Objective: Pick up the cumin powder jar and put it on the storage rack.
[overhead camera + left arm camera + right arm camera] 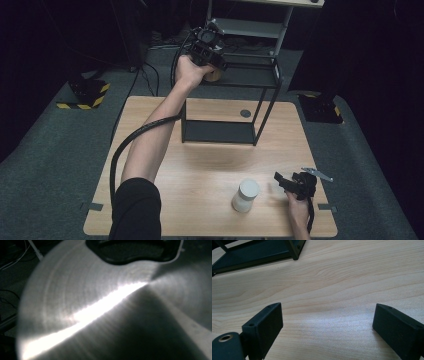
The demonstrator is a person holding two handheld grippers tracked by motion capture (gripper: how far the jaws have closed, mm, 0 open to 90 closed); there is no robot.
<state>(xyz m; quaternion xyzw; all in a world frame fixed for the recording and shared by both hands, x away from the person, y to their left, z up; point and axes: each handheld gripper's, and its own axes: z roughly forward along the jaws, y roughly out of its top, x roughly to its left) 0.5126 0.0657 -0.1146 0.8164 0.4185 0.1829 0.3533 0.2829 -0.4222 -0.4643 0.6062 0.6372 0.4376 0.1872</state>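
Metallic and brushed, a round silver container (pixel 82 307) crowds the left gripper view, a bright streak of glare across its smooth curved face; in the high view it shows as a small tan-and-silver cylinder (pixel 215 75) at the left edge of the black metal shelf rack's (pixel 250 75) upper tier, at the far side of the table. The left gripper (pixel 206 47) is clamped on it, jaws drawn in narrow around its body, though the close blur makes it hard to tell exactly where the pads sit. It looks rigid and fairly light, probably slick on that polished wall, so a hold across the middle of the cylinder, squarely on opposite sides, seems safest against twisting or slipping. The right gripper (pixel 295 184) rests on the pale wooden table (pixel 200 160) at the near right, its black jaws spread wide with nothing between them, bare wood grain below. A white cylindrical cup (pixel 245 195) stands just left of it, apart from the jaws.
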